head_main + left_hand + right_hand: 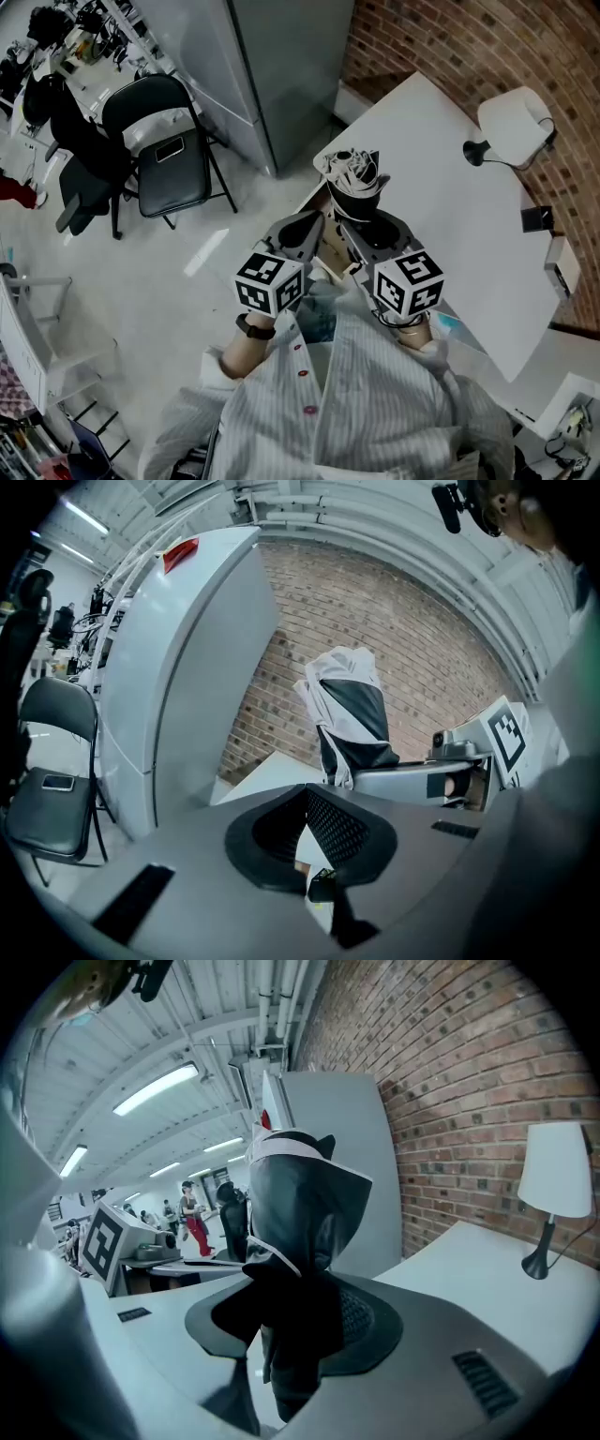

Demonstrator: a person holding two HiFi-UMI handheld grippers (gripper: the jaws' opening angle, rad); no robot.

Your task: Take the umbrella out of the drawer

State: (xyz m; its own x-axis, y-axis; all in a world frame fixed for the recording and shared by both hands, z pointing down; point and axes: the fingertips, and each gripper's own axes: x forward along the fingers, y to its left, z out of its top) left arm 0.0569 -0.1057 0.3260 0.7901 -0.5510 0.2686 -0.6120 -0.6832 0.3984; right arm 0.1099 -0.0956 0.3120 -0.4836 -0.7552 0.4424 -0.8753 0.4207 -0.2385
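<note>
The jaws of your right gripper (298, 1321) clamp the folded umbrella (302, 1199) near its lower end, upright above the worktop (450, 220); your left gripper (305, 803) is closed on nothing. Loose fabric in that grip could let it slip or topple

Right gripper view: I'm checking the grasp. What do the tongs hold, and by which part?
The right tongs clamp the folded umbrella by its lower end.

Striped shirt (375, 412), red buttons (309, 409); black wristband (255, 327); checkered cubes (269, 282)
</note>
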